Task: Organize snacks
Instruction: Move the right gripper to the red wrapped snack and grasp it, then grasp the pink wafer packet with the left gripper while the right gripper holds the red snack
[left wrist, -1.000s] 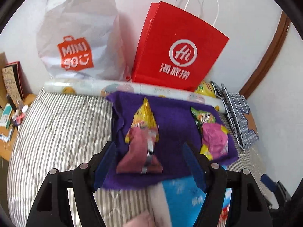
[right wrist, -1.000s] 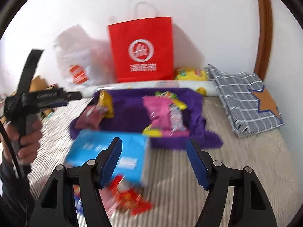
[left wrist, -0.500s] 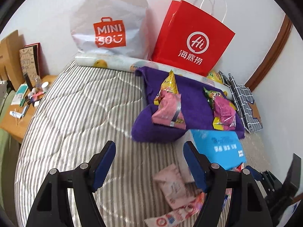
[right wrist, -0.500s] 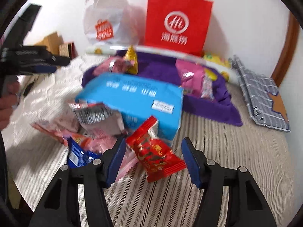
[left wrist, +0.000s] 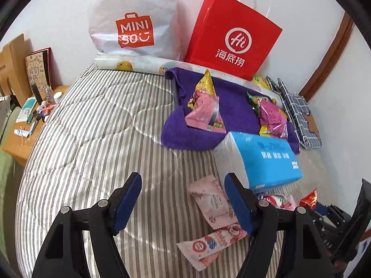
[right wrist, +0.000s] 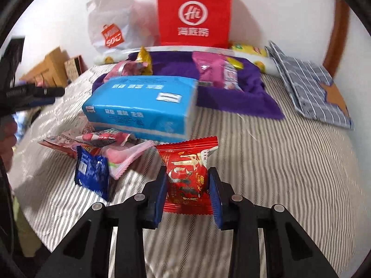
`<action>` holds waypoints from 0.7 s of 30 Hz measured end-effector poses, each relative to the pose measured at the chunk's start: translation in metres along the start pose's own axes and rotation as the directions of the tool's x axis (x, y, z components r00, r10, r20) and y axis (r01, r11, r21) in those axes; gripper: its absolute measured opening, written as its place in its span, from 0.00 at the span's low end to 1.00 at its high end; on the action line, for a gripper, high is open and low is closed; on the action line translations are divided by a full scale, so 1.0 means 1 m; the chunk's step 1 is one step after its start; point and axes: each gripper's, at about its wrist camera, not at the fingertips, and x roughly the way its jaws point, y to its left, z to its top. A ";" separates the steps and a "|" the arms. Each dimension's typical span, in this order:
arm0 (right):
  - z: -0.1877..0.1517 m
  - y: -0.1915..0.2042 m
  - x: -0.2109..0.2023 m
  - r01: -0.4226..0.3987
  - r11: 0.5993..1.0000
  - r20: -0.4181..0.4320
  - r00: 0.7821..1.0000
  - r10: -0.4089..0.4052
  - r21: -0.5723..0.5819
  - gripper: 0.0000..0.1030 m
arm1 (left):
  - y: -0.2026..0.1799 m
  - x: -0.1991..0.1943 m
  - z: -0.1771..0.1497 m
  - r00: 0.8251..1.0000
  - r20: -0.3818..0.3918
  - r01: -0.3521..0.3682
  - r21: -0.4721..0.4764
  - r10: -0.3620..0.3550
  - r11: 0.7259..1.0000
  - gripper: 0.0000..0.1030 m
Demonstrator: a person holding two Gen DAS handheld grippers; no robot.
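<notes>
The tissue pack (right wrist: pixel 141 108) lies on the bed (right wrist: pixel 266 162), just before the cloth (right wrist: pixel 250 97) bearing two snack heaps; loose packets (right wrist: pixel 92 153) lie at its near left; two bags (left wrist: pixel 231 34) stand behind the cloth

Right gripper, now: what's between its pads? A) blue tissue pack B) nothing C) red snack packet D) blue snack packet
C: in the right wrist view the right gripper has just been closing, and its blue pads press both sides of the red snack packet; the blue tissue pack lies further back on the bed.
</notes>
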 end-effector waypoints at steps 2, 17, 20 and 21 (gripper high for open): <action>-0.004 -0.008 0.006 0.007 0.999 -0.009 1.000 -0.007 0.033 0.34 | -0.001 0.002 -0.004 1.000 -0.019 0.005 0.000 -0.005 1.000 0.70; 0.010 -0.027 0.028 0.112 0.992 0.048 0.992 -0.115 0.054 0.38 | -0.027 0.034 -0.025 0.993 -0.115 -0.028 0.082 0.037 0.996 0.70; 0.010 -0.038 0.038 0.078 0.992 0.011 0.997 -0.080 0.095 0.38 | -0.037 0.043 -0.027 0.989 -0.135 -0.051 0.115 0.066 0.992 0.70; 0.010 -0.040 0.038 0.072 0.992 0.010 0.997 -0.074 0.105 0.39 | -0.040 0.046 -0.027 0.987 -0.137 -0.062 0.125 0.079 0.990 0.70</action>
